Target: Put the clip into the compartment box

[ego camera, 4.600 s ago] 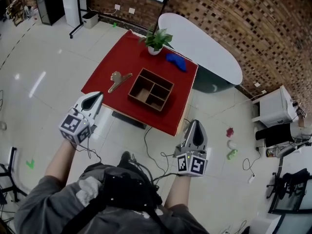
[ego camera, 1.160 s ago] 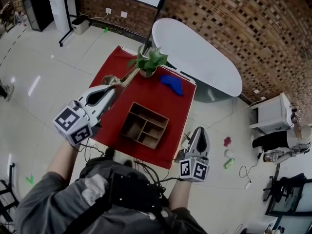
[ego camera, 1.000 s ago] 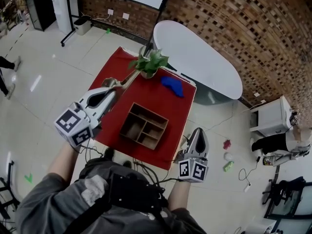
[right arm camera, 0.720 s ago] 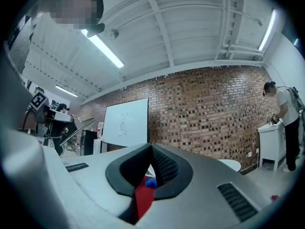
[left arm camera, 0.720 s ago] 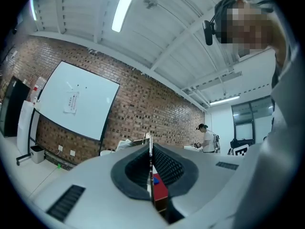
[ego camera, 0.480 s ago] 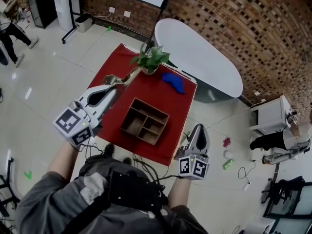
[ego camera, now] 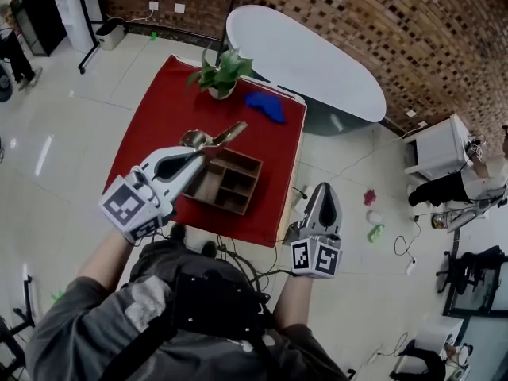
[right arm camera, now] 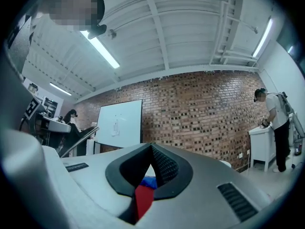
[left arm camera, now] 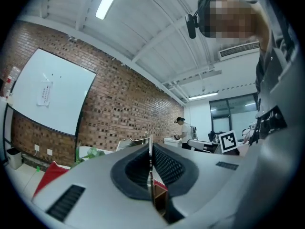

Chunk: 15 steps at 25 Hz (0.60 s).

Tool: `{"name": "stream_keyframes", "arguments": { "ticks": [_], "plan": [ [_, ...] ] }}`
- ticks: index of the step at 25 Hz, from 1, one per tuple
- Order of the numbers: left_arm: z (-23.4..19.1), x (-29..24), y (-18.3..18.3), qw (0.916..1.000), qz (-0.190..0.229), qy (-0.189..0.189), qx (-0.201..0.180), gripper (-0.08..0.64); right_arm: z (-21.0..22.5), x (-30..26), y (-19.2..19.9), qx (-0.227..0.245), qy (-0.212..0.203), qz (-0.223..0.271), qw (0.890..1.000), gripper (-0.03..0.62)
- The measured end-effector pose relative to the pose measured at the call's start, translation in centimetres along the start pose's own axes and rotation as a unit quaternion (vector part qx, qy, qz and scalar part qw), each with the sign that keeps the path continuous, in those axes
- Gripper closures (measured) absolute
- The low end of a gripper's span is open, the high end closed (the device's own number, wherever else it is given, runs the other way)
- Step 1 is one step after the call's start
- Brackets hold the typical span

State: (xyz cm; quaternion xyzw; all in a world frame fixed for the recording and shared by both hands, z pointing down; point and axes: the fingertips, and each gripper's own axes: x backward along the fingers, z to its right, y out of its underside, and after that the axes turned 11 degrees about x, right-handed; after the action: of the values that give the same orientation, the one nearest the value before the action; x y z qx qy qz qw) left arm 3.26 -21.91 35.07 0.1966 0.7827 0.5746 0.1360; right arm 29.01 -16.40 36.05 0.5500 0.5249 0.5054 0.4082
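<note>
The clip (ego camera: 213,139) is a gold-coloured metal clamp, held up off the red table (ego camera: 155,109). My left gripper (ego camera: 205,154) is shut on its near end, and it hangs over the far left corner of the wooden compartment box (ego camera: 238,194). In the left gripper view the clip (left arm camera: 150,159) shows edge-on as a thin metal strip between the closed jaws of that gripper (left arm camera: 150,146), with part of the box (left arm camera: 160,200) below. My right gripper (ego camera: 324,190) (right arm camera: 151,147) hovers beyond the table's right edge, shut and holding nothing.
A potted plant (ego camera: 219,75) and a blue object (ego camera: 265,106) sit at the far side of the red table. A white oval table (ego camera: 309,58) stands behind it. Cables (ego camera: 262,264) lie on the floor near the table's front edge. People stand at the room's edges.
The left gripper has carried the clip from the table's far left toward the box, and it now hangs over the box's far left corner. The right gripper has stayed put.
</note>
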Motion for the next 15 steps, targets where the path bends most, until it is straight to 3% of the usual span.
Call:
{"name": "stream_keyframes", "arguments": {
  "ticks": [3, 7, 15],
  "plan": [
    [2.0, -1.8, 2.8, 0.9985, 0.007, 0.051, 0.016, 0.537, 1.4, 1.8, 0.3, 0.004, 0.018, -0.007, 1.000, 0.592],
    [5.5, -4.3, 6.2, 0.9884, 0.035, 0.140, 0.047, 0.537, 3.9, 4.4, 1.8, 0.010, 0.044, -0.021, 0.999, 0.592],
    [6.7, -8.8, 13.8, 0.9799, -0.004, 0.195, 0.043, 0.537, 7.3, 6.7, 4.5, 0.024, 0.065, -0.046, 0.997, 0.592]
  ]
}}
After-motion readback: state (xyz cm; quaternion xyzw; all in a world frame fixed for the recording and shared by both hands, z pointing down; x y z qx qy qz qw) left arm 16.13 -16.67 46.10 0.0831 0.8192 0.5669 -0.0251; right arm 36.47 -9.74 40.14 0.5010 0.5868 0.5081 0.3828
